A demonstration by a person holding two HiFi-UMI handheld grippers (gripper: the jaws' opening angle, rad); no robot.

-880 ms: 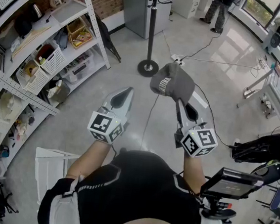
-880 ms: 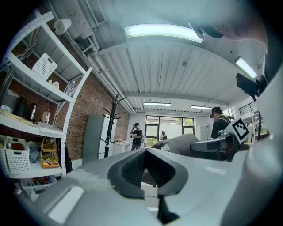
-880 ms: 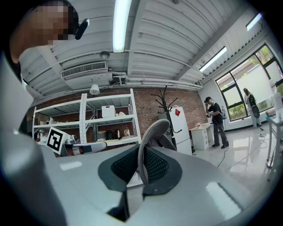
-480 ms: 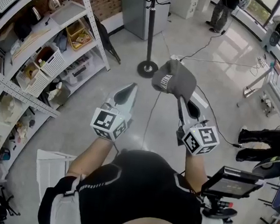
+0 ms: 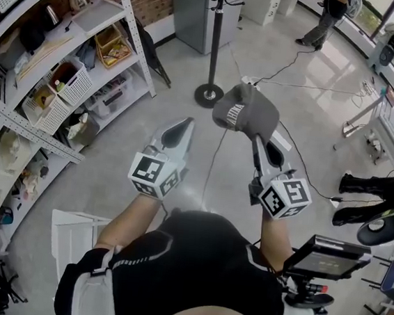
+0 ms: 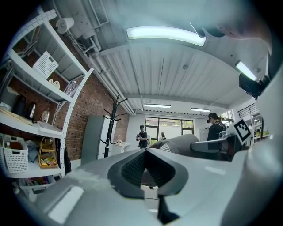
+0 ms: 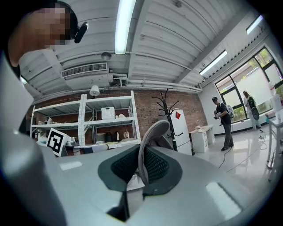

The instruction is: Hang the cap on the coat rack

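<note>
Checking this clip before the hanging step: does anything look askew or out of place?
Nothing stands out. The cap is pinched by its brim in the right gripper, the left gripper is shut and empty, and the coat rack stands upright on the floor ahead.

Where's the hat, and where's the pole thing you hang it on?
cap [image 5: 249,110], head view, on its grey crown.
coat rack [image 5: 214,45], head view, on its black upright pole.
</note>
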